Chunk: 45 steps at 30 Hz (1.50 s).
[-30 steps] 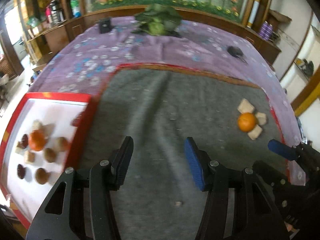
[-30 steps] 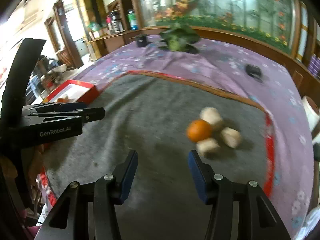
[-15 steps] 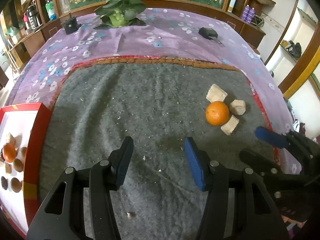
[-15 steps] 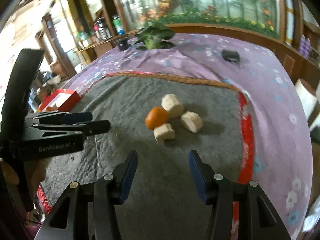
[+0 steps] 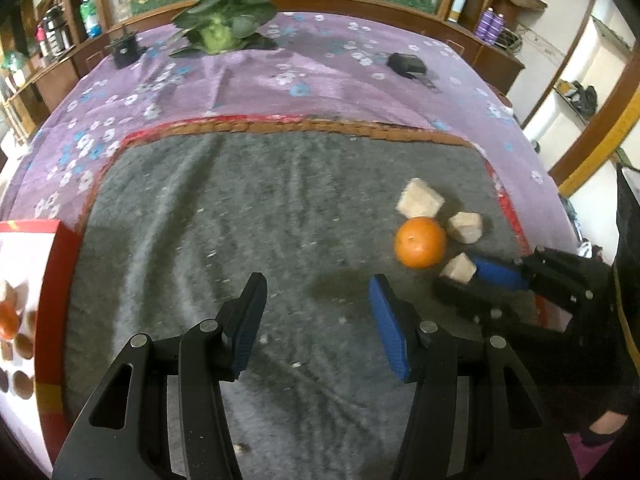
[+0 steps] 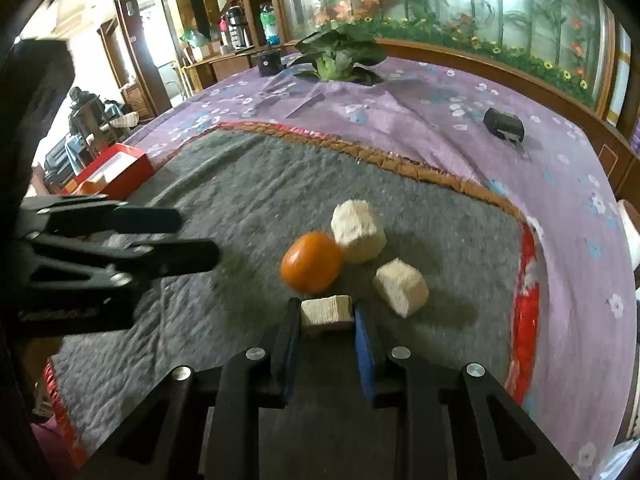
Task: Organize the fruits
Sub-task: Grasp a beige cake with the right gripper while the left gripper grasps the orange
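Fruit chunk (image 6: pixel 326 314), nearest of three by the orange (image 6: pixel 311 262) on grey mat: our right gripper (image 6: pixel 325 320) jaws now pinch it, were spread before. Left gripper (image 5: pixel 316 320) spread, empty. Grasp made, lift toward red tray (image 5: pixel 60 276) next.

On the grey mat (image 5: pixel 280 220): one orange (image 5: pixel 419 242) and three pale chunks (image 6: pixel 359 231). In the red-rimmed tray (image 5: pixel 56 280): one more orange (image 5: pixel 7 320); brown pieces there are cut off by the frame, count uncertain. Grippers: two.
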Available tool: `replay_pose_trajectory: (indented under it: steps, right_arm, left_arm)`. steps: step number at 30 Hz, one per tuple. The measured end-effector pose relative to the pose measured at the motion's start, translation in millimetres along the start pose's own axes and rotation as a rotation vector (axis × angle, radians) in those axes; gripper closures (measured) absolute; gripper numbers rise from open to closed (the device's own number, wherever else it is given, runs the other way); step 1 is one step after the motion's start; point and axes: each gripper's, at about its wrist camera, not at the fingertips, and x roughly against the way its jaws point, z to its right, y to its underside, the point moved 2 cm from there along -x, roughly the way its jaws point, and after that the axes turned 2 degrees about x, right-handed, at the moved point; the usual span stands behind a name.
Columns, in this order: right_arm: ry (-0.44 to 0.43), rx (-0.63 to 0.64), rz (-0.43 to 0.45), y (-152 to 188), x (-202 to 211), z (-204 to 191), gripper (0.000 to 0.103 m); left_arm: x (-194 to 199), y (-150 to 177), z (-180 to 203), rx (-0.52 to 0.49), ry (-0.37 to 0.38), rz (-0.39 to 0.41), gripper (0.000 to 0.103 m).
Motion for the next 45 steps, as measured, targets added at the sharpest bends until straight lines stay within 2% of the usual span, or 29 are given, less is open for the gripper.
replay_pose_trajectory:
  steps: [10,18,20,21,22,29,45]
  right_arm:
    - [-0.016,-0.139,0.024,28,23,29,0.078]
    - [-0.003,-0.13,0.04,28,22,27,0.078]
    - [-0.002,-0.129,0.039,28,22,26,0.078]
    - [-0.005,-0.128,0.038,27,22,25,0.078]
    - [-0.007,-0.129,0.036,27,23,24,0.078]
    - [-0.032,-0.123,0.045,20,25,8,0.078]
    - [-0.103,-0.018,0.022,1,7,-67,0.078]
  left_arm:
    - [-12,-12,42,-0.105,0.078,-0.003,0.05]
    - [-38,-16,52,-0.13,0.063,-0.034,0.051]
    - [-36,-14,51,-0.141,0.069,-0.013,0.07]
    - [-34,-14,50,-0.133,0.102,-0.012,0.074]
    - [-32,-13,48,-0.122,0.104,-0.013,0.074]
    - [-18,-5,29,-0.102,0.07,0.011,0.075]
    - [30,22,-38,0.005,-0.067,0.084,0.074]
